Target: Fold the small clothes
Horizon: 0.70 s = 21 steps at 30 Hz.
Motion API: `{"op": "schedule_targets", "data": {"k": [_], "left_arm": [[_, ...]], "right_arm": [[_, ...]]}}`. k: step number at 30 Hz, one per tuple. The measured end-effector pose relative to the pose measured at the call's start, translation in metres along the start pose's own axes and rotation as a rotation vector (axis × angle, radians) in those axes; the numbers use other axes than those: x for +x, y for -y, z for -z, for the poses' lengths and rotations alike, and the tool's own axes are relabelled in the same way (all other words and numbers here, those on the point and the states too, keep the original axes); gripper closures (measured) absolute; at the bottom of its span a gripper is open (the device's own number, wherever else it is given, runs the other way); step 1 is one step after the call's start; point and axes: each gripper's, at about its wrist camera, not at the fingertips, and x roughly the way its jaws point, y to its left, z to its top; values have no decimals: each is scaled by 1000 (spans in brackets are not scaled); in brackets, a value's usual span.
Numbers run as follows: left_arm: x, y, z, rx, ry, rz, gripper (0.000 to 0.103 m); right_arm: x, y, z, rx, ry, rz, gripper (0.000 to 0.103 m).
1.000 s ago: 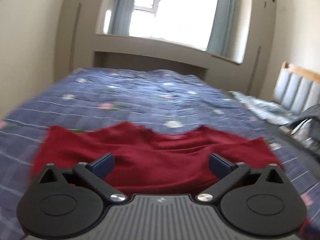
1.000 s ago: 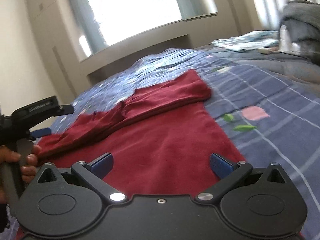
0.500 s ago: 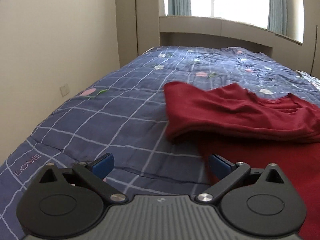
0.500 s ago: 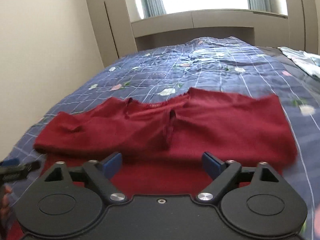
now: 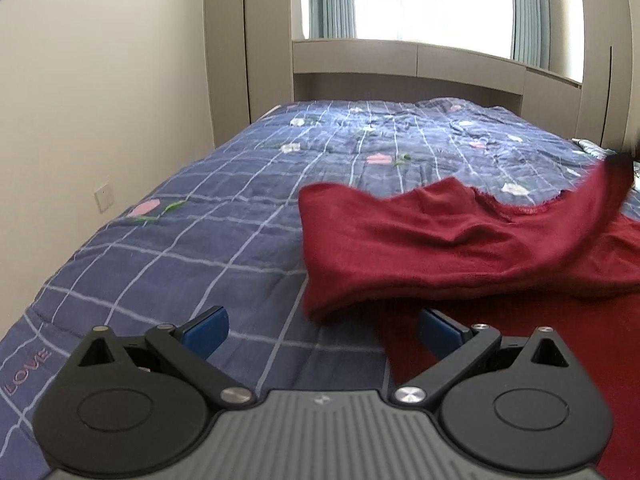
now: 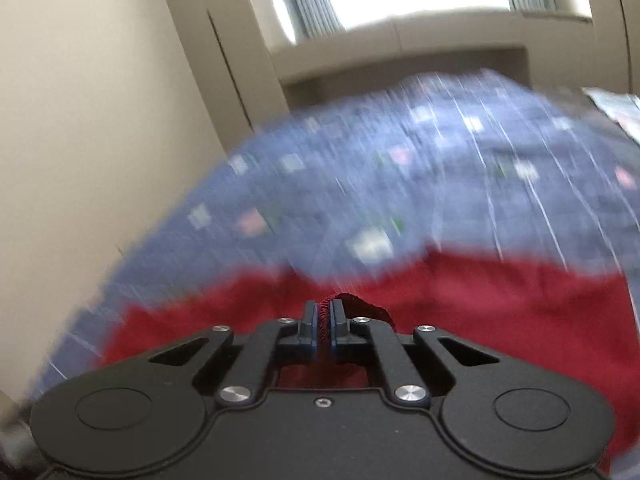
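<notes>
A dark red garment (image 5: 460, 248) lies partly folded on the blue checked bedspread (image 5: 224, 224). In the left wrist view its folded edge sits just ahead of my left gripper (image 5: 322, 326), which is open and empty, with the right finger over the red cloth. At the right edge of that view, part of the garment is lifted. In the blurred right wrist view the garment (image 6: 480, 304) spreads across the frame, and my right gripper (image 6: 325, 312) is shut on a fold of it.
The bed runs to a beige window ledge and wardrobe (image 5: 400, 64) at the far end. A cream wall (image 5: 100, 100) with a socket borders the bed's left side. Patterned bedding (image 6: 616, 108) lies at the far right.
My right gripper has closed on a fold of the red garment and is moving fast, blurring its view. My left gripper has stayed open, shifting slightly closer to the garment's folded edge.
</notes>
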Motion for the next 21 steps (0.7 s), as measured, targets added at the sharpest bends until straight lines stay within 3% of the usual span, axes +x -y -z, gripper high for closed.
{"op": "schedule_targets", "data": {"k": [5, 11, 13, 16, 21], "left_arm": [[4, 15, -12, 27, 66, -7, 6], [15, 33, -23, 108, 83, -39, 30], [19, 39, -22, 155, 69, -62, 58], [27, 42, -18, 204, 40, -57, 88], [23, 46, -11, 236, 54, -69, 91]], "right_arm": [[-30, -28, -67, -30, 165, -101, 98], [-54, -46, -110, -125, 299, -92, 98], [-59, -37, -113, -120, 310, -72, 98], [-62, -11, -104, -84, 297, -29, 98], [-55, 36, -62, -41, 198, 66, 98]]}}
